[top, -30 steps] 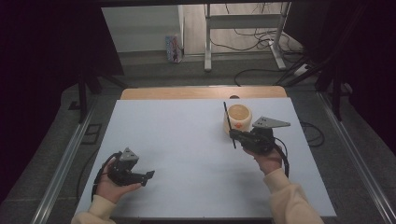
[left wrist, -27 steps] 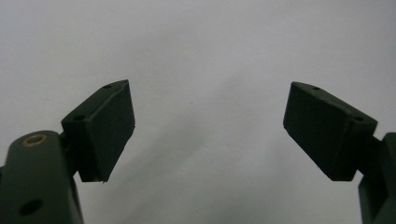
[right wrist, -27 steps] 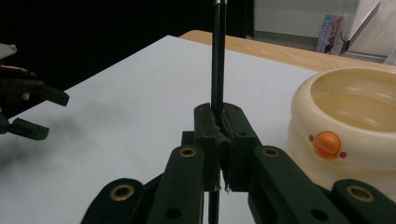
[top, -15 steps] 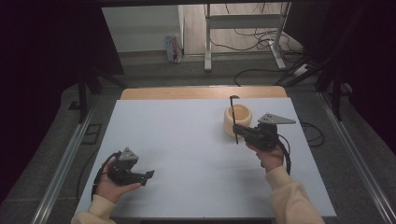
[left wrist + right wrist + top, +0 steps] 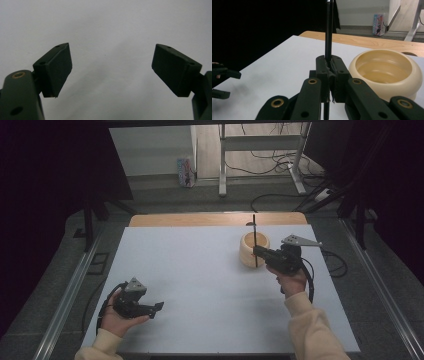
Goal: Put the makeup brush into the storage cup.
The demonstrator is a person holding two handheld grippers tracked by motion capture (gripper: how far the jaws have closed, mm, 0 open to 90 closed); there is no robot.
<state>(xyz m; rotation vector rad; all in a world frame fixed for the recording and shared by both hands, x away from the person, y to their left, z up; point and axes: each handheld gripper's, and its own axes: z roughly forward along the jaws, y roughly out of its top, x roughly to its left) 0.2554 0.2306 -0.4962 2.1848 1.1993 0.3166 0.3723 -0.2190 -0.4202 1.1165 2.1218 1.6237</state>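
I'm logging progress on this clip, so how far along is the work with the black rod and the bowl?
Done: the right gripper has shut on the thin black rod and holds it upright beside the cream bowl. In hand: the rod's lower end hangs outside the bowl's near wall, not inside it. Left: probably bringing the rod over or into the bowl, which looks empty. The left gripper rests open on the white table.

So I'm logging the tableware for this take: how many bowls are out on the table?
1. The cream bowl stands empty at the table's far right, just beside the right gripper, which is shut on a thin black rod.
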